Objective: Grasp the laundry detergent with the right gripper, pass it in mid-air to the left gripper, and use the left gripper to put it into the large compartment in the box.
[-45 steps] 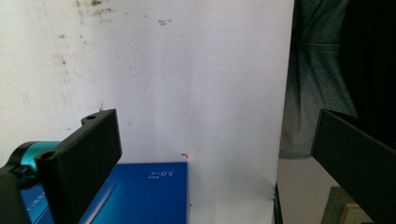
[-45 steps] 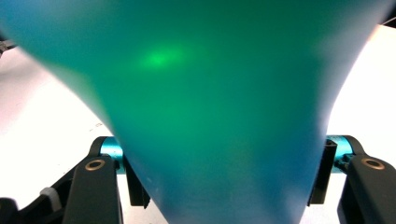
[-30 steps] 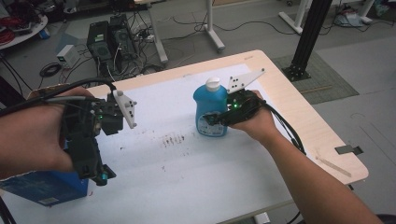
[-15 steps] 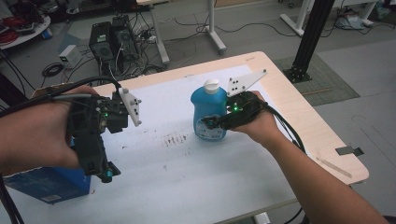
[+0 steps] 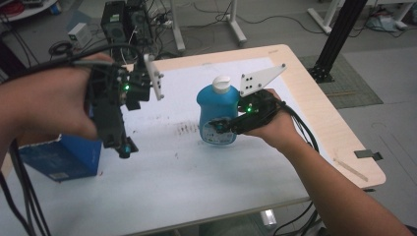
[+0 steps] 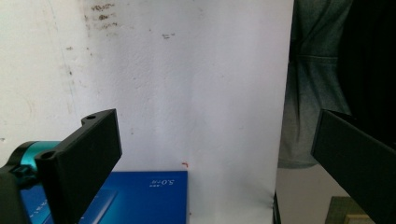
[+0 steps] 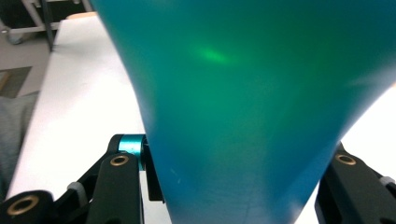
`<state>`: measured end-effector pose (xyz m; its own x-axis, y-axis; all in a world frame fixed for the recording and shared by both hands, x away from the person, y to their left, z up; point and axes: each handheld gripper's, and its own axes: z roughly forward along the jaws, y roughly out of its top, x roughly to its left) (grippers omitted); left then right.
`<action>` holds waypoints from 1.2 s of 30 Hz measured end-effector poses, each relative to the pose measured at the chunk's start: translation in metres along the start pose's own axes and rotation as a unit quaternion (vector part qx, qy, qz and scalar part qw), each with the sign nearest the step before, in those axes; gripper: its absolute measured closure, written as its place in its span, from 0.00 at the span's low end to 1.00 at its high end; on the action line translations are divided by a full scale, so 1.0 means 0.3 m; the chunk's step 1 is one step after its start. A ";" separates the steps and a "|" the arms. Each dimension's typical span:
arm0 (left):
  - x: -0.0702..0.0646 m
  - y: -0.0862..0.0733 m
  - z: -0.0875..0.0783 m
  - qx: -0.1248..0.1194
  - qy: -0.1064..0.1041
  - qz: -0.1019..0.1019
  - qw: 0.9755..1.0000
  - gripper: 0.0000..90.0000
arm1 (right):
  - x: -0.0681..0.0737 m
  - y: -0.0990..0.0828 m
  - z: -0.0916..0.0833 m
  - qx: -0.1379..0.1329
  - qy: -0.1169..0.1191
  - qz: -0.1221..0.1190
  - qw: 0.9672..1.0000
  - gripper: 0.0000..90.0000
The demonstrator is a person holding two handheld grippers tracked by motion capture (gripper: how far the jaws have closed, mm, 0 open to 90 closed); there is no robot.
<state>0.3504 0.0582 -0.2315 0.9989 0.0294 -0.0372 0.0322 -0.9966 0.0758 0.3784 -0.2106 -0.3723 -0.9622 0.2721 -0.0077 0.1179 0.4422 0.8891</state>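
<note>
The right gripper [image 5: 222,127] was clamped on the lower body of the blue bottle [image 5: 217,114], its black jaws squeezing the teal plastic from both sides, as the right gripper view showed with the bottle [image 7: 252,107] bulging between them. The bottle stood upright with its white cap [image 5: 222,83] on top, near the middle of the white table sheet [image 5: 196,182] and seemingly just clear of it, though whether its base touched the sheet could not be told.

To carry it well, the grip probably needed to stay low and firm but not crushing, since soft plastic would likely give and slip; keeping the bottle plumb and moving it smoothly would guard against it swinging or tipping out of the jaws.

The right hand [image 5: 273,125] came in from the table's right side, forearm angled up from the lower edge, with the gripper held roughly level and pointing left, its grey plate [image 5: 260,78] standing above.

The left gripper [image 5: 123,147] hung over the sheet at the left, pointing down, its jaws wide apart with nothing between them; a blue box [image 5: 64,157] lay just below and beside it, and the left hand [image 5: 54,105] held it raised
</note>
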 end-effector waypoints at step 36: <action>-0.013 0.048 0.019 0.003 -0.004 0.002 1.000 0.02 | 0.192 0.151 0.243 0.012 0.117 -0.038 0.992 0.51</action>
<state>0.3468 0.0432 -0.2360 0.9987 0.0242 -0.0452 0.0274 -0.9971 0.0705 0.3461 -0.1127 -0.3659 -0.9989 0.0330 0.0334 0.0450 0.4744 0.8791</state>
